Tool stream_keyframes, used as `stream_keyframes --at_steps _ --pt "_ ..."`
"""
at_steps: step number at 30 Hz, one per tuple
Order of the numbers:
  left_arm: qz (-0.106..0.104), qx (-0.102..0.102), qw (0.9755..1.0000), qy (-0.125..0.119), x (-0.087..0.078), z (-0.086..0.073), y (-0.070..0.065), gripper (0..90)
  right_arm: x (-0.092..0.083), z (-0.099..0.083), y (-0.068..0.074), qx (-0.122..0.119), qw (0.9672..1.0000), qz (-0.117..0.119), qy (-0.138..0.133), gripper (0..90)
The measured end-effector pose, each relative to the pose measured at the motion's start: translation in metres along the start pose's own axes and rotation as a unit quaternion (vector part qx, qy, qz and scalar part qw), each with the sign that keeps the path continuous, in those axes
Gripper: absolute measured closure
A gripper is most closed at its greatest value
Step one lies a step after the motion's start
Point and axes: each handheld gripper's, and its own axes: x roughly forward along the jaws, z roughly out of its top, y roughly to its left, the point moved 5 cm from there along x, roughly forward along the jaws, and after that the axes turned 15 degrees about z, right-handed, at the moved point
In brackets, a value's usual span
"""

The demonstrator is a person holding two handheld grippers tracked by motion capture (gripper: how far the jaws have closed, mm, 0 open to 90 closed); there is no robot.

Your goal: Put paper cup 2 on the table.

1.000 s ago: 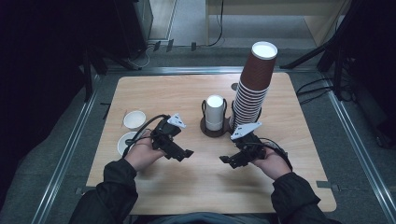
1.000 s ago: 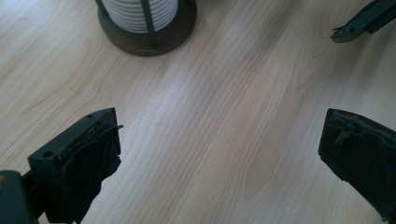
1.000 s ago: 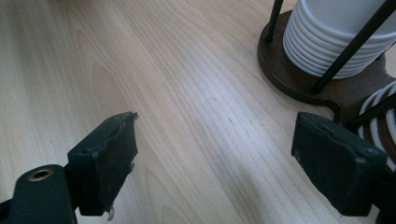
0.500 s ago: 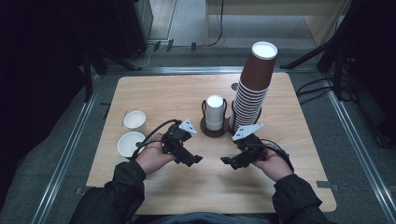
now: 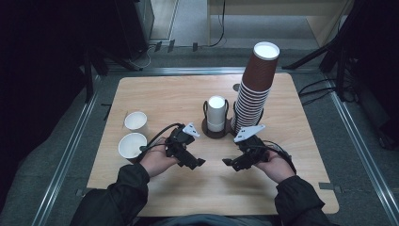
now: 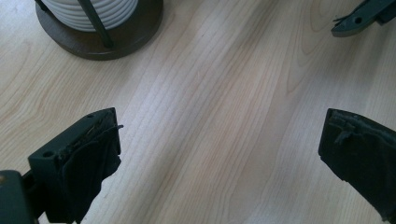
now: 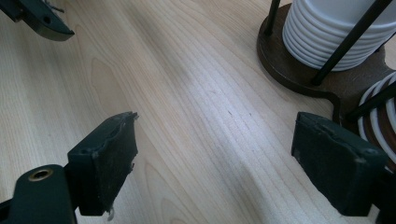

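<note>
Both grippers low over the table (image 5: 155, 94) near its 6 o'clock edge, tips aimed inward at each other, nothing held

Left gripper (image 5: 196, 163): jaws wide, bare wood between them in its own view (image 6: 219, 154). It sits at about 7 o'clock from the holder (image 5: 209, 131). Right gripper's tip shows at 1 o'clock in that view (image 6: 359, 18), well apart

Right gripper (image 5: 227, 163): jaws wide too, bare wood between (image 7: 215, 163). It's at about 5 o'clock from the holder. Left gripper's tip sits at 11 o'clock in that view (image 7: 39, 18)

White stack (image 5: 217, 113) stands upright in the holder (dark round base, thin black posts), mid-table. In the left gripper view the stack (image 6: 93, 7) and base (image 6: 121, 37) are at 11 o'clock; in the right gripper view the stack (image 7: 336, 32) is at 1 o'clock

Brown stack (image 5: 254, 89) is tall, leaning slightly, touching or just beside the holder at its 3 o'clock

Two loose white cups at 9 o'clock of the left hand: far cup (image 5: 135, 121), near cup (image 5: 132, 145), near cup just beside the left hand (image 5: 157, 162). Neither gripper touches any cup
</note>
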Motion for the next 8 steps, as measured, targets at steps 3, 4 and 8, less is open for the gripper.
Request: stream_keyframes --at_steps 3,4,8 --pt "0.001 -0.001 1.0000 -0.003 0.0002 0.0000 0.0014 0.0 -0.0003 0.0002 -0.0001 -0.001 1.0000 0.001 -0.001 14.4" --pt "0.001 -0.004 1.0000 -0.003 0.0004 -0.0001 0.0018 0.0 -0.0003 0.0002 -0.0001 -0.002 1.0000 0.001 -0.001 14.4" --pt "0.002 -0.003 1.0000 0.001 0.0048 -0.0024 0.0031 0.0 -0.0001 0.0001 -0.0006 -0.003 1.0000 0.000 0.000 14.4"
